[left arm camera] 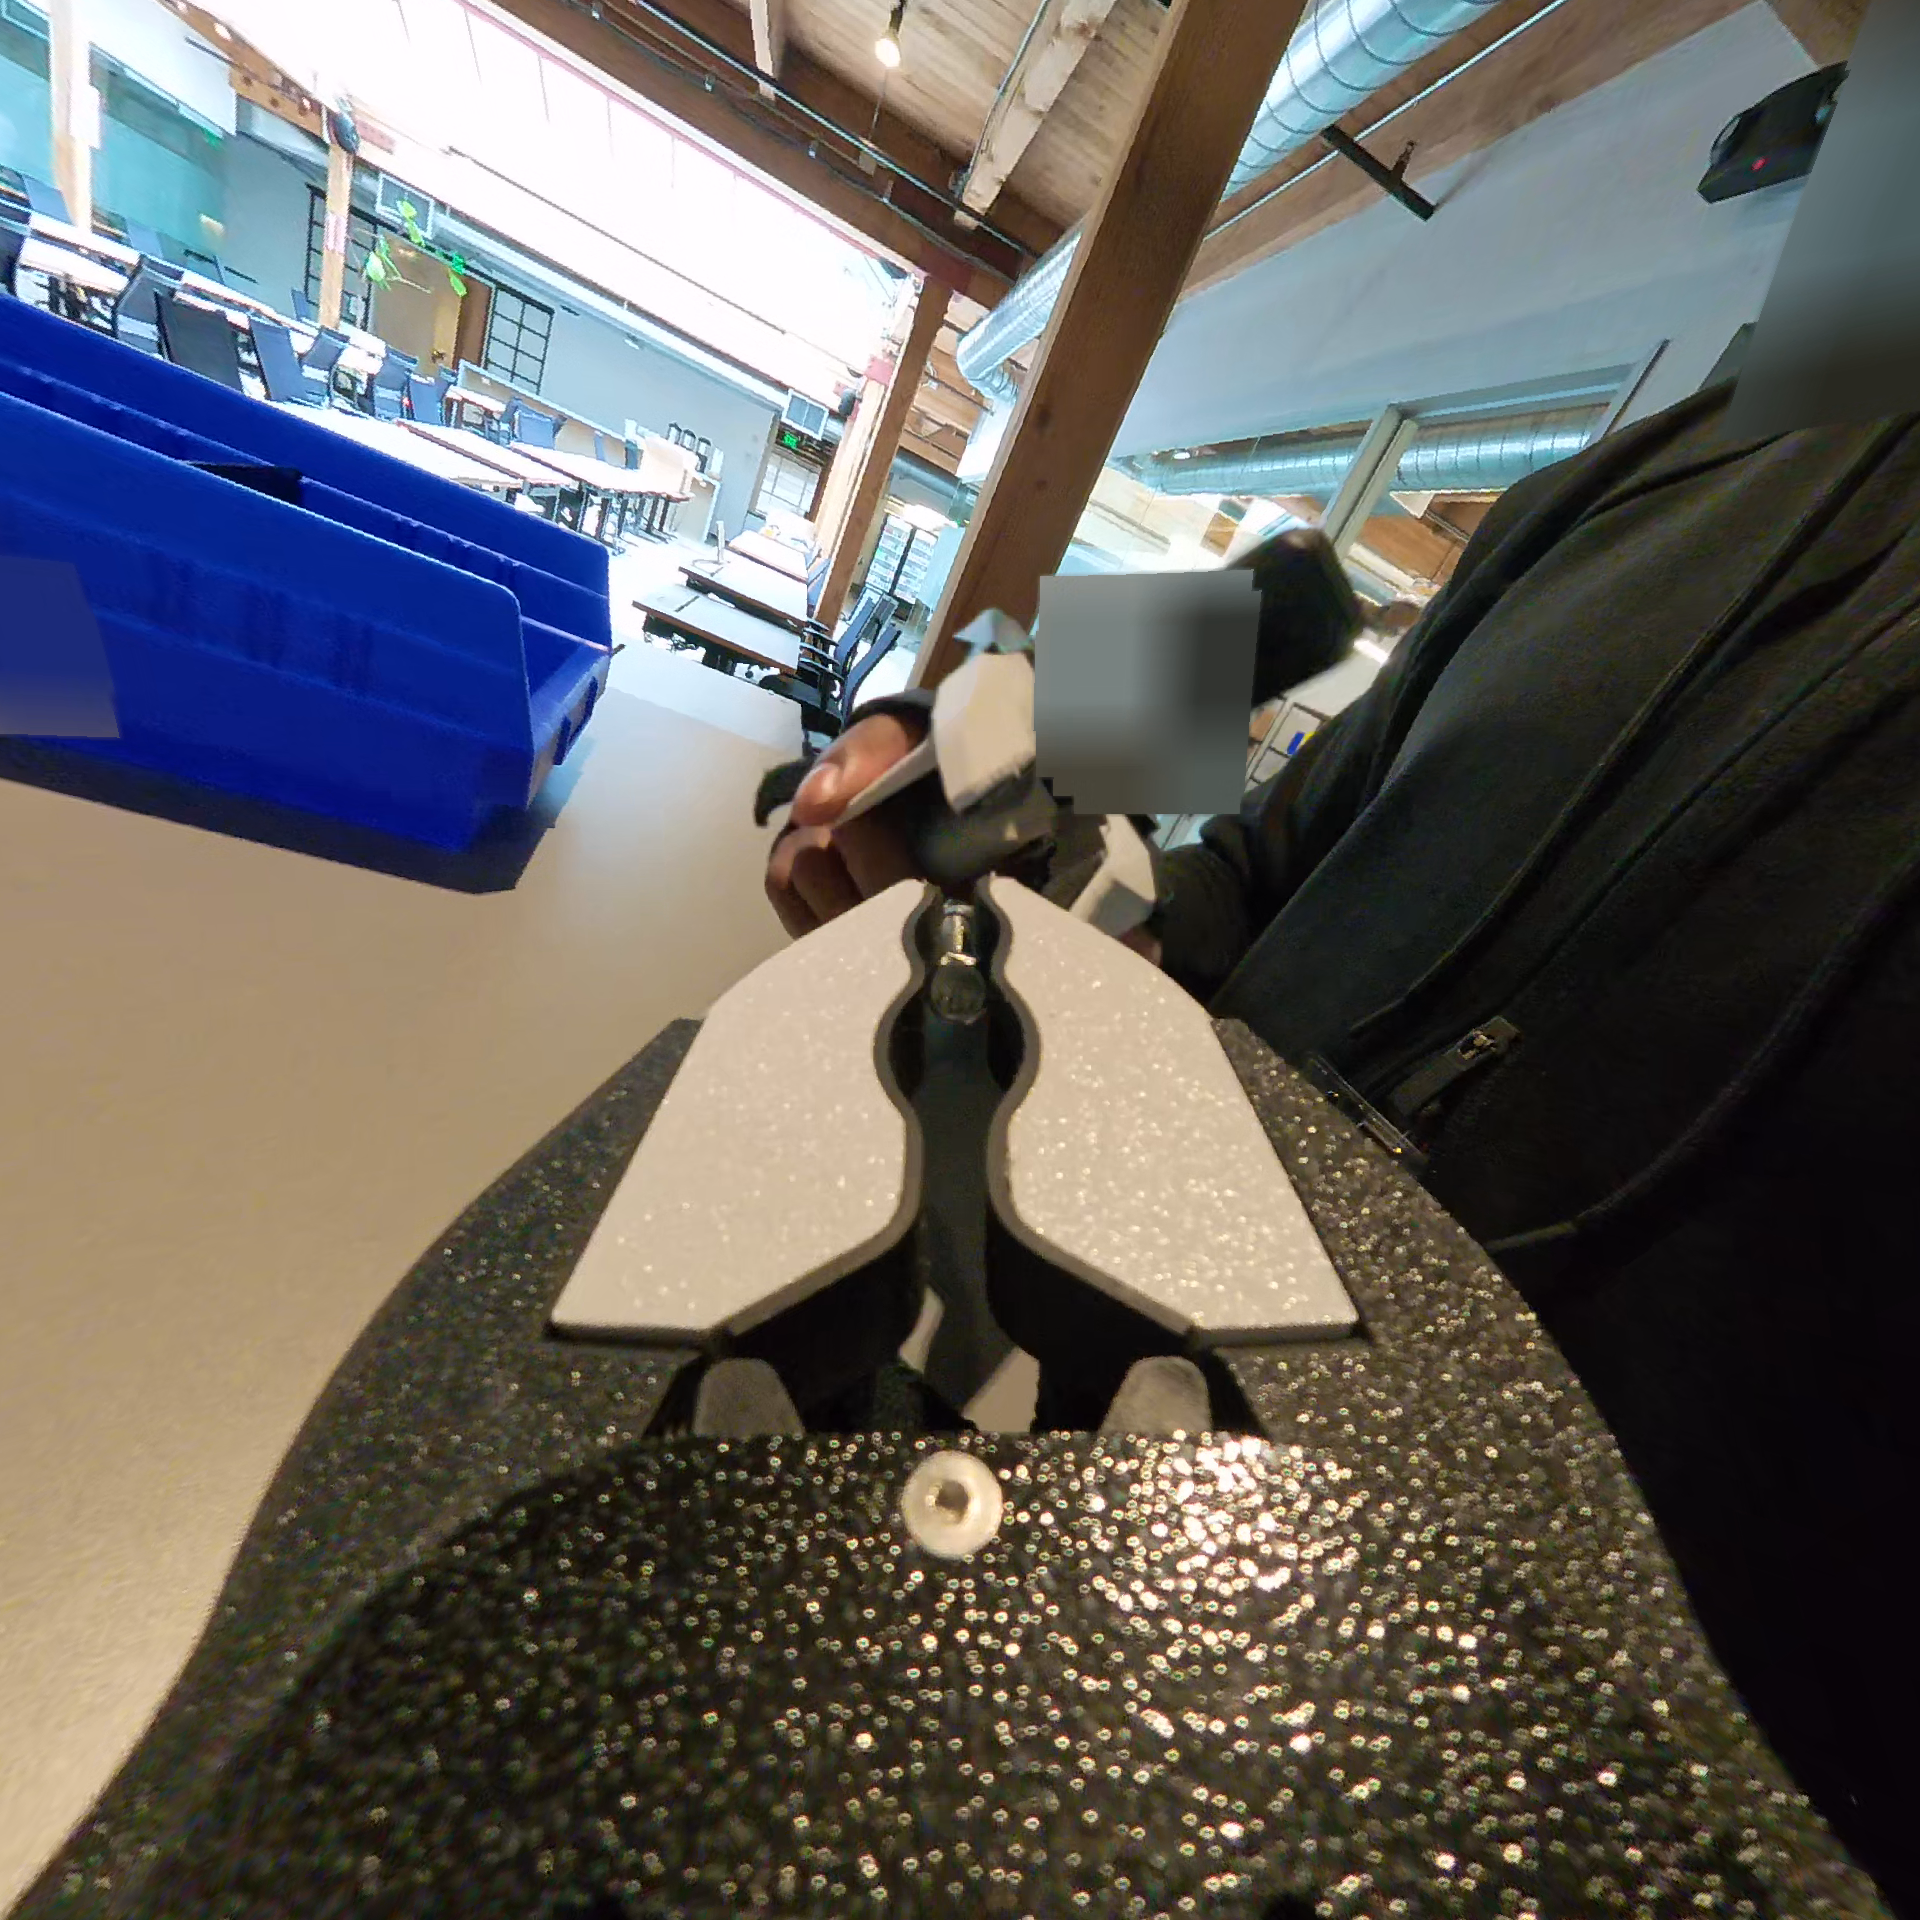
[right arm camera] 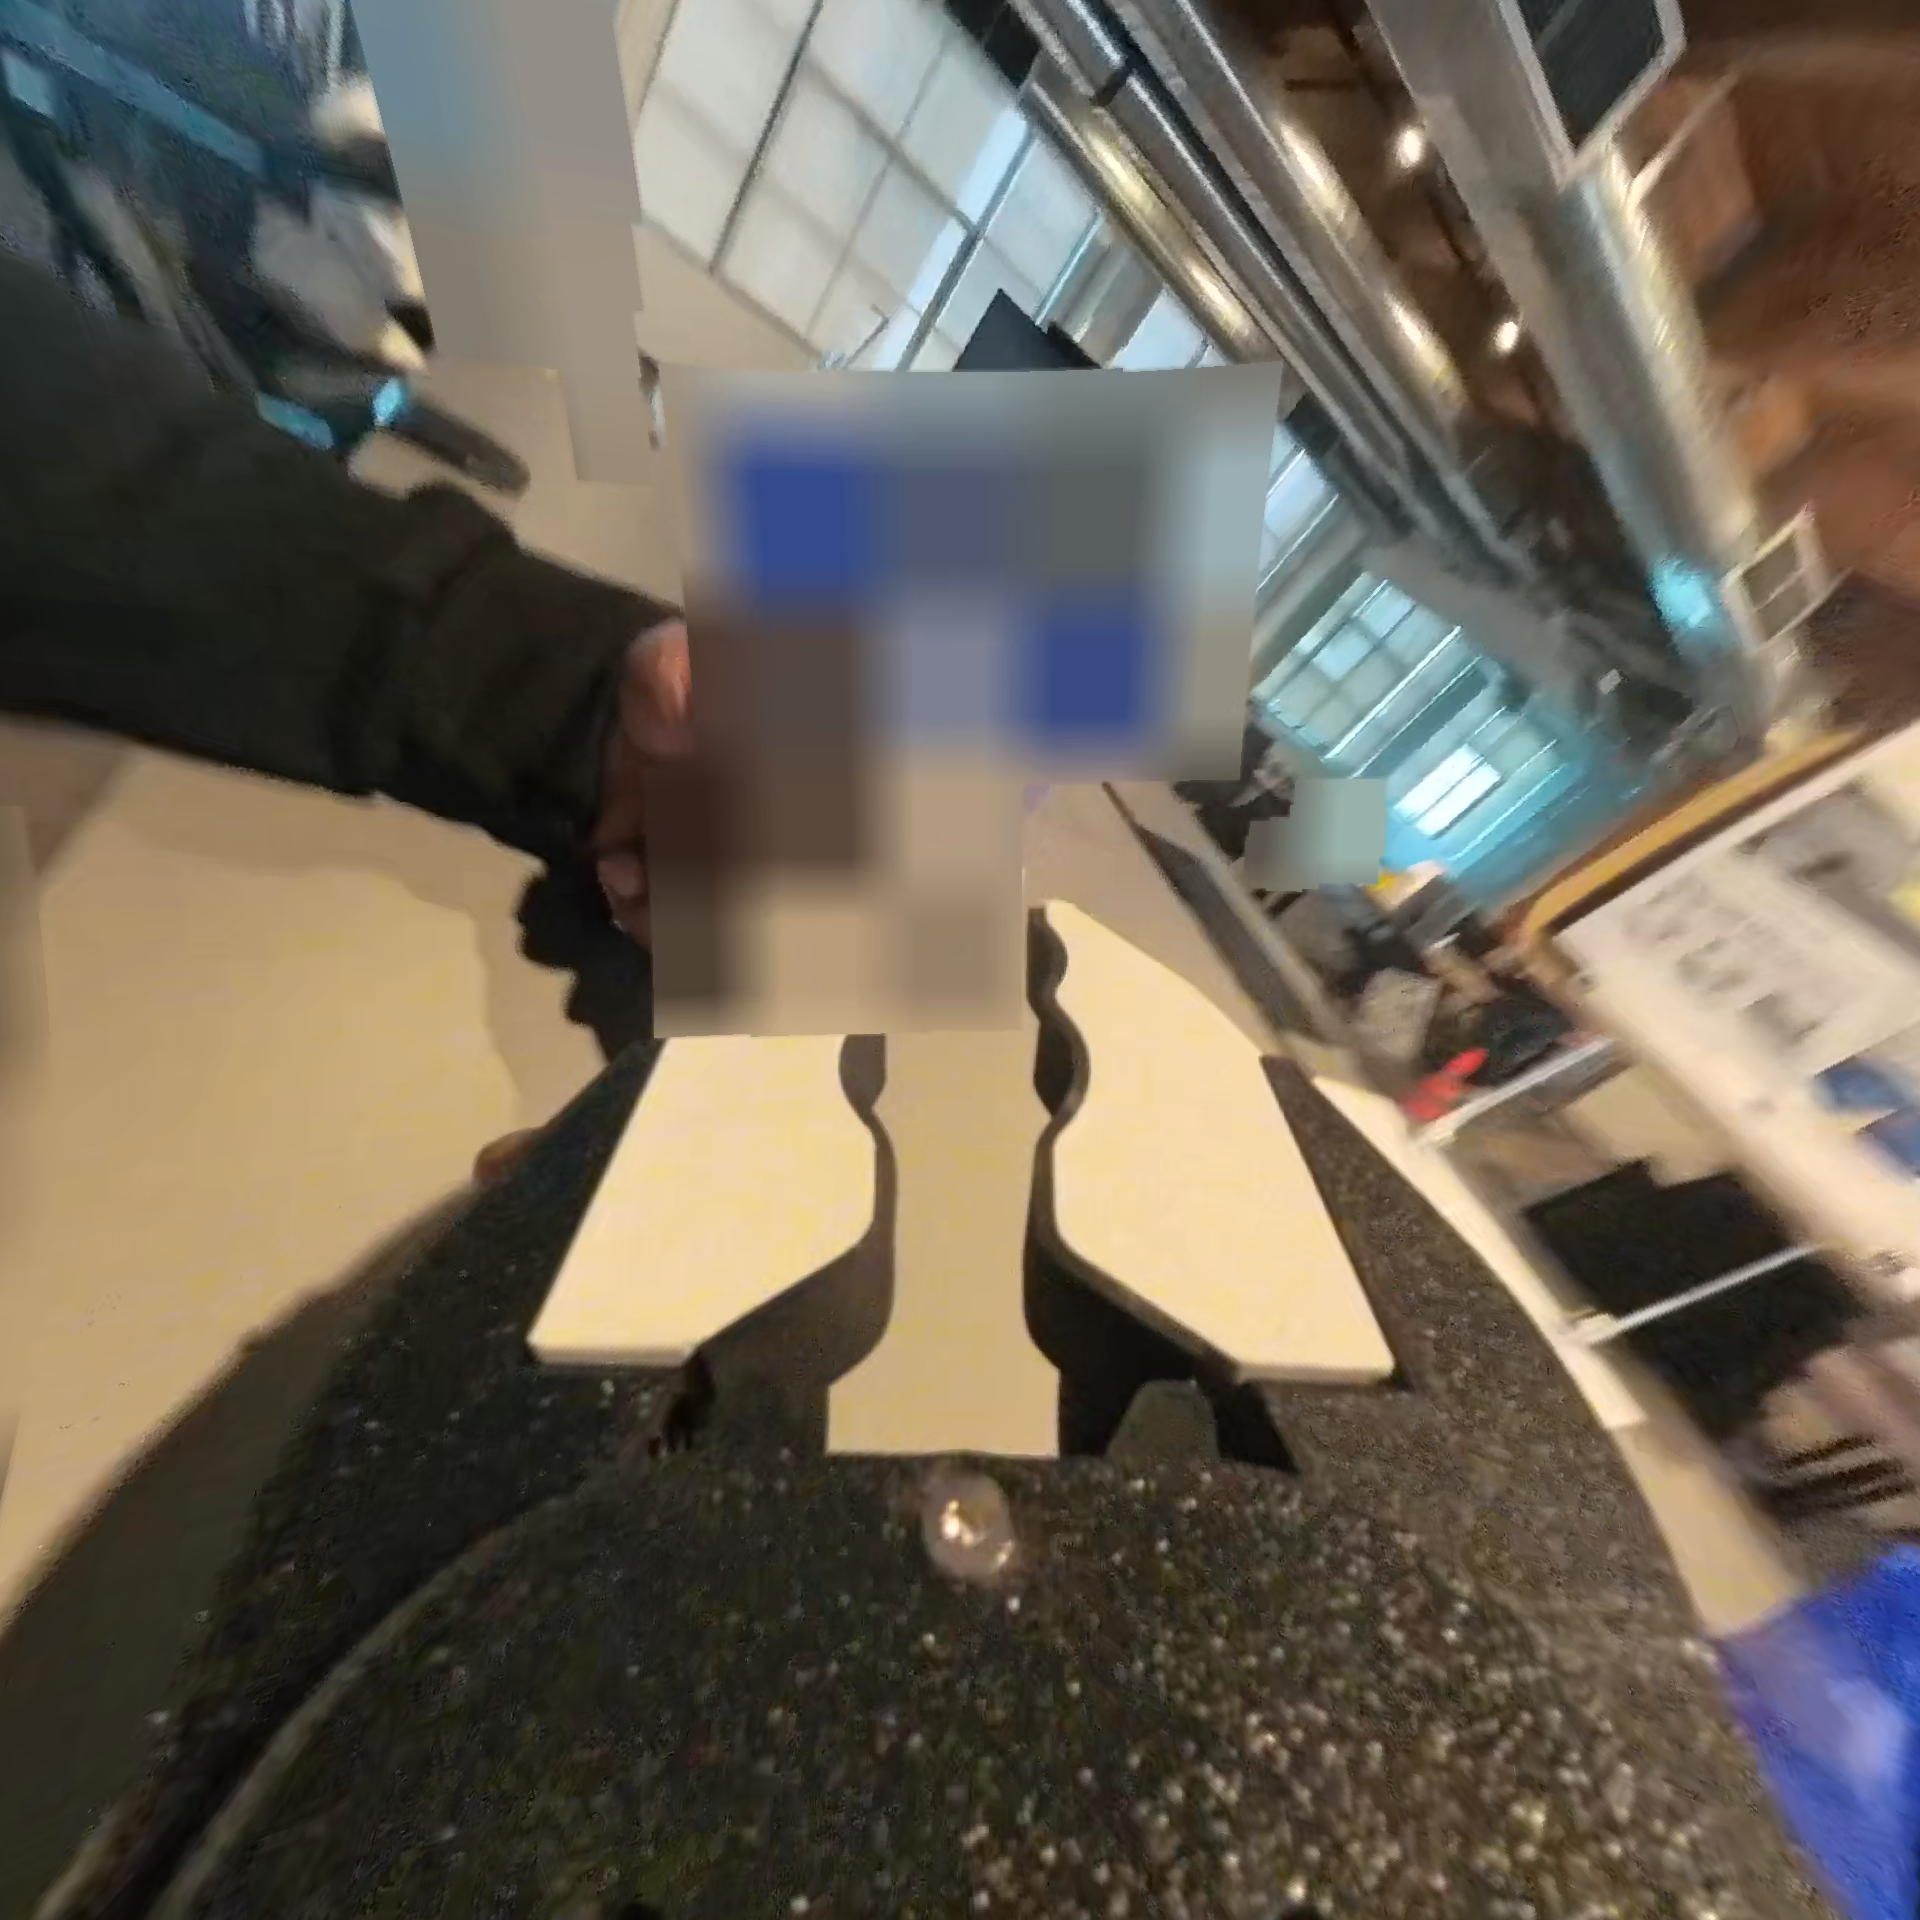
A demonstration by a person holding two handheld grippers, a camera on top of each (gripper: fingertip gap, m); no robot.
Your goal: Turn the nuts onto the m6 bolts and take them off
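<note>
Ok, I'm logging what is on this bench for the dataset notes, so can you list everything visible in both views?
bolt: one, silver metal, clamped between the left hand-held gripper's fingers, pointing at the other gripper
nut: none I can make out
bins: at least two, blue plastic, on the table at the far left
table: one, pale grey, under the bins
wooden post: one, brown, behind the grippers
jacket: one, black, on the person at the right
left hand-held gripper: one, black with grey fingers, shut on the bolt
right hand-held gripper: one, black with pale fingers, fingers apart; its tips are partly hidden by blur
</note>
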